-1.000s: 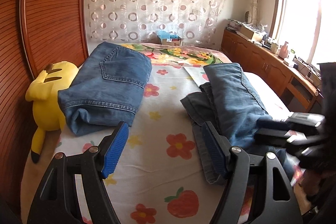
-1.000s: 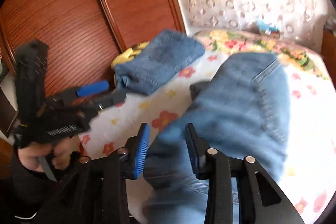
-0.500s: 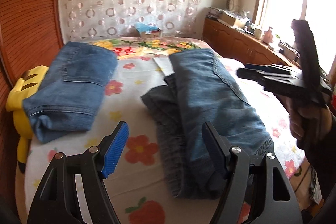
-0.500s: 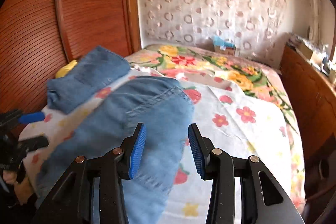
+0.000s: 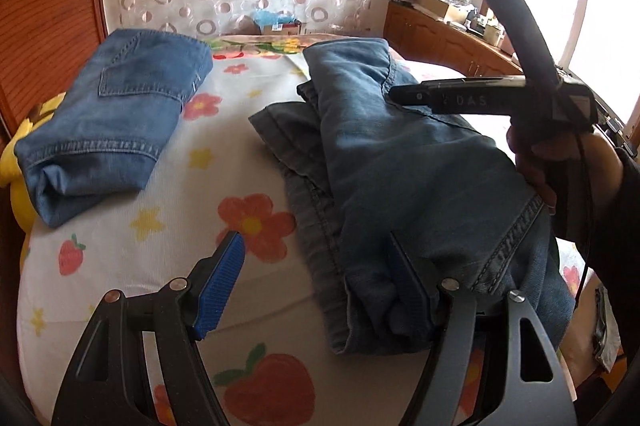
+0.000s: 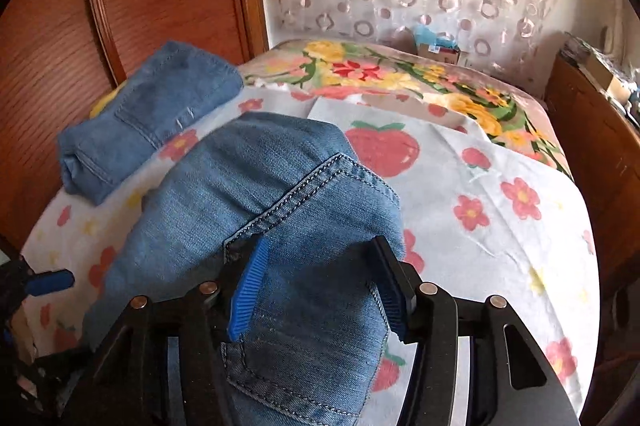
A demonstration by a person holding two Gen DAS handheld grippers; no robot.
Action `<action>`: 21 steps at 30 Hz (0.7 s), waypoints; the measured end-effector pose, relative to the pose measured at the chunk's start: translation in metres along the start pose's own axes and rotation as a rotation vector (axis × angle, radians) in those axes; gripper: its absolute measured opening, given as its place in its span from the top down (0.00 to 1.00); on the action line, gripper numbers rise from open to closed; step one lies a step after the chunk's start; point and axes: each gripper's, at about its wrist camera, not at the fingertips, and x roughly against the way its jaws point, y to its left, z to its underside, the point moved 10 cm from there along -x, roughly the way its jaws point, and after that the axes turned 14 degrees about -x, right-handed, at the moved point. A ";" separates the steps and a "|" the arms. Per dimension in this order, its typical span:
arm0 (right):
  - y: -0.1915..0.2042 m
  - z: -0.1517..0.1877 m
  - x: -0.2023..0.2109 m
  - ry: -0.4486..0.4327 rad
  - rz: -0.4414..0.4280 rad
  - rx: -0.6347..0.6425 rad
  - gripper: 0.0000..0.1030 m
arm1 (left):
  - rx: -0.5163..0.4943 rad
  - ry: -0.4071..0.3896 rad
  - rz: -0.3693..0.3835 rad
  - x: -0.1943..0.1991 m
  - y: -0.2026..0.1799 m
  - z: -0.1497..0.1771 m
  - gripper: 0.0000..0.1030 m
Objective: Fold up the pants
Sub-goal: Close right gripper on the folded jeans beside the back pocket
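A pair of blue jeans [image 5: 400, 162] lies partly folded on the flowered bed sheet [image 5: 168, 234], with a darker grey-blue layer [image 5: 288, 142] sticking out on its left side. My left gripper [image 5: 316, 286] is open at the jeans' near end, its right finger against the hem. My right gripper [image 6: 316, 290] is open above the jeans [image 6: 260, 194], its fingers on either side of a back pocket. It also shows from the side in the left wrist view [image 5: 404, 94], held over the jeans.
A second, folded pair of jeans [image 5: 116, 114] lies at the bed's left, also in the right wrist view [image 6: 148, 114], with a yellow plush toy [image 5: 16, 146] beside it. A wooden headboard stands at left. A wooden cabinet [image 5: 440, 38] lines the right wall.
Both grippers moved closer to the jeans. The left one dropped to the near hem. The right one came down over the back pocket.
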 end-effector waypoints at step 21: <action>-0.021 0.033 0.033 0.002 -0.118 -0.060 0.27 | -0.061 -0.063 -0.042 0.012 0.011 -0.044 0.29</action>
